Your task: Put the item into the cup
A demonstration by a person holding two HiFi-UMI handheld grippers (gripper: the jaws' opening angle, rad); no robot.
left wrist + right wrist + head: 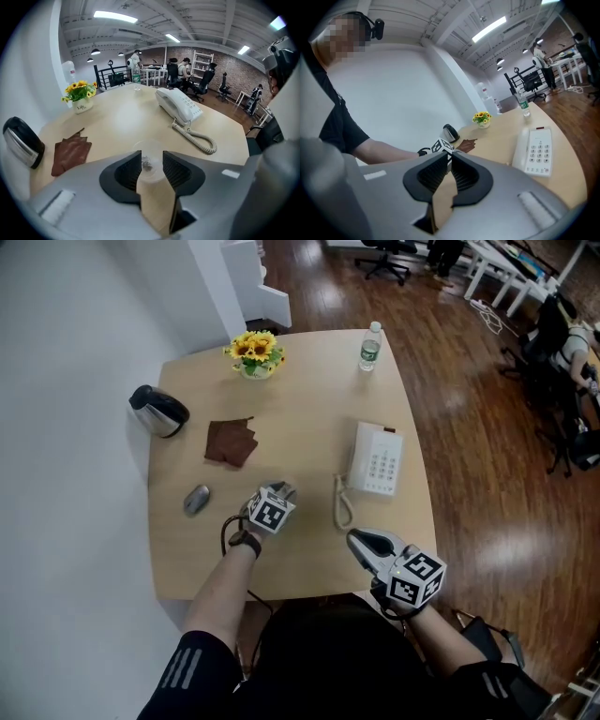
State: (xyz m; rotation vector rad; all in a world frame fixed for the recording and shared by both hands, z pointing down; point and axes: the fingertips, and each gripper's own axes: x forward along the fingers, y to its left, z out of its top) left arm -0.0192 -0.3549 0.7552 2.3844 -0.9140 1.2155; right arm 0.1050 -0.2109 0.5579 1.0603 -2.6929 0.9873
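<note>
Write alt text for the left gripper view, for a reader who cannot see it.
The left tongs stand open, with a clear plastic cup showing between them on a tan table and a small greyish item inside it. Beyond are a white corded telephone at right, a brown cloth at left and a pot of yellow flowers.

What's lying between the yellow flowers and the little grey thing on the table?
A brown cloth lies flat on the table between the flowers and the little grey thing. The head view shows it best.
</note>
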